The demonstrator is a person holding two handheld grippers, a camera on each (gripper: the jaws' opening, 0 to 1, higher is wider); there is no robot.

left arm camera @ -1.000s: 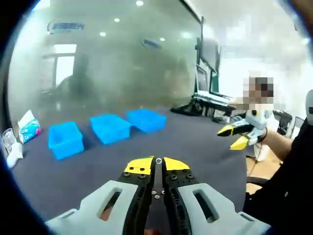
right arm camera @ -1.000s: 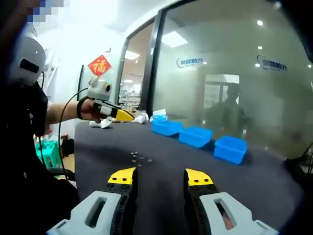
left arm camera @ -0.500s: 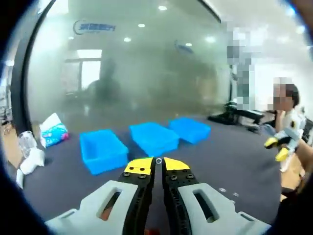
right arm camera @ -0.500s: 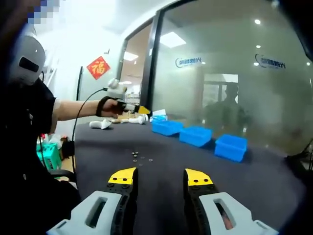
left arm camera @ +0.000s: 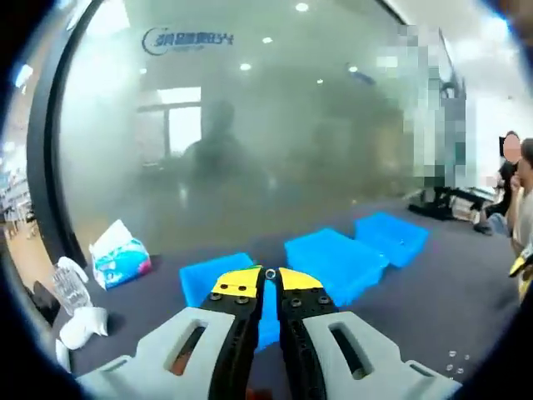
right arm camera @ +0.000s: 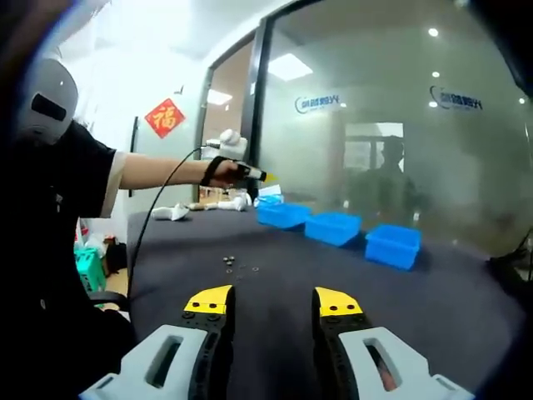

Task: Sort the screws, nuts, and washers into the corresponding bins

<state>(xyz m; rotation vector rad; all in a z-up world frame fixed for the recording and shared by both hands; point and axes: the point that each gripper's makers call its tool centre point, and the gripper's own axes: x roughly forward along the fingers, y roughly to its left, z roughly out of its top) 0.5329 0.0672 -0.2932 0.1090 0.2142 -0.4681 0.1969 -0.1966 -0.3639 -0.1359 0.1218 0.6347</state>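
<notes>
While both cameras look across the same dark grey tabletop, here's the rundown:

Left gripper: yellow-tipped jaws pressed together, with a tiny silver ring-shaped bit, maybe a washer or nut, pinched right at the tips. It hangs over the near end of the bin row. In the right gripper view you can see it held out at arm's length above the far-left bin.

Right gripper: yellow-tipped jaws spread apart with nothing between them, hovering low over the tabletop and well apart from the bins.

Three bright blue plastic bins: lined up in a row on the table near the frosted glass wall. Can't tell what's inside them from here.

Loose small metal hardware: a little scatter lying on the table, just ahead of the right gripper's jaws; also visible bottom right in the left gripper view. Too small to tell screws from nuts.

Extras: a tissue pack and a clear plastic cup sit by the table's left edge.
</notes>
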